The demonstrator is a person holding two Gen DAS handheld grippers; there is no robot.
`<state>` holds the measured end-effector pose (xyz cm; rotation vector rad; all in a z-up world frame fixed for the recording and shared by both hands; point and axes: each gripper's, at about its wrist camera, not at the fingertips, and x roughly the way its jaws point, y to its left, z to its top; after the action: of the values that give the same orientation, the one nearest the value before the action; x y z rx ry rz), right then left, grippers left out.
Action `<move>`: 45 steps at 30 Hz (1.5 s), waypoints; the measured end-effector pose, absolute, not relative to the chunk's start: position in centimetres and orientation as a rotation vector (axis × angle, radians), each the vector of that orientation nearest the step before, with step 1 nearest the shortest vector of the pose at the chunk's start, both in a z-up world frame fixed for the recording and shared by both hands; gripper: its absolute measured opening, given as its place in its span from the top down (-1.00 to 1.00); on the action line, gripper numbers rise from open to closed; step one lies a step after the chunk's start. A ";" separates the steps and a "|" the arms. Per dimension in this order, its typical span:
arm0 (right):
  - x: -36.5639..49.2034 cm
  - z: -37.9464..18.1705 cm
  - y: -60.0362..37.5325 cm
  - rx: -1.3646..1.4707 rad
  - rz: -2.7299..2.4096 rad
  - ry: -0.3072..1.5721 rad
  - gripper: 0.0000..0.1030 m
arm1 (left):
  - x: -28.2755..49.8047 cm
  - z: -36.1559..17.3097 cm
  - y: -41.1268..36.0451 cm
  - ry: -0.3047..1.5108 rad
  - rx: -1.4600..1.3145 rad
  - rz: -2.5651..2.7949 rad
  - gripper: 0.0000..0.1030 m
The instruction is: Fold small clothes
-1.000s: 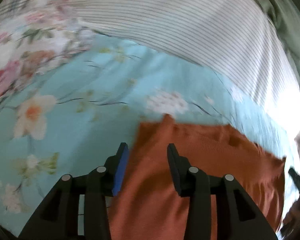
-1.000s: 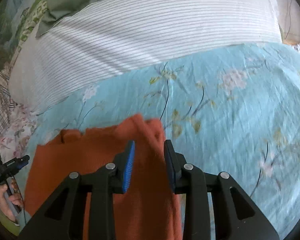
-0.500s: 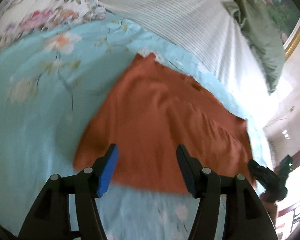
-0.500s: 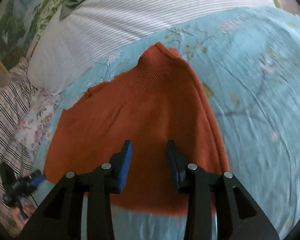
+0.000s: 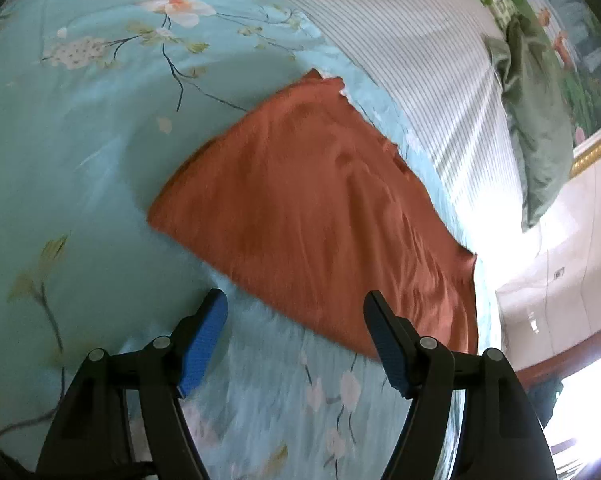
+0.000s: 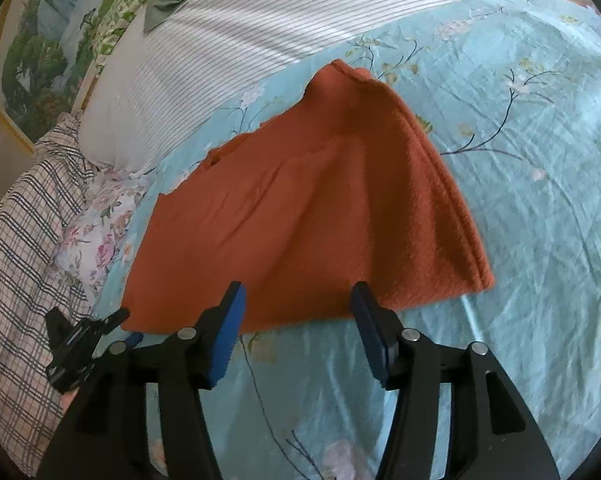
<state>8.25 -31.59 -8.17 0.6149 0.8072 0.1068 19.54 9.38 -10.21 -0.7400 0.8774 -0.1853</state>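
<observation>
An orange knit garment (image 5: 312,208) lies spread on the floral turquoise bedsheet (image 5: 80,160), both the left gripper (image 5: 294,338) and right gripper (image 6: 296,324) opening, empty, just short of its near hem, likely between folds; next, regrasp an edge.

Orange garment (image 5: 312,208) lying folded flat on the floral sheet (image 5: 80,168), far corner nearing the striped pillow (image 5: 412,48), left gripper (image 5: 294,320) hovering at its near edge, jaws opening with nothing between them, green cloth (image 5: 536,120) lying beyond the pillow.
</observation>
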 end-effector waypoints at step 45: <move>33.6 -9.8 -21.5 0.662 0.619 1.097 0.56 | 20.7 -4.5 -13.4 0.656 0.209 -0.394 0.89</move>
<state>33.62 -21.47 -9.76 0.6622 1.0968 0.6194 20.69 -13.44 -4.55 0.2094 0.6560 -0.3941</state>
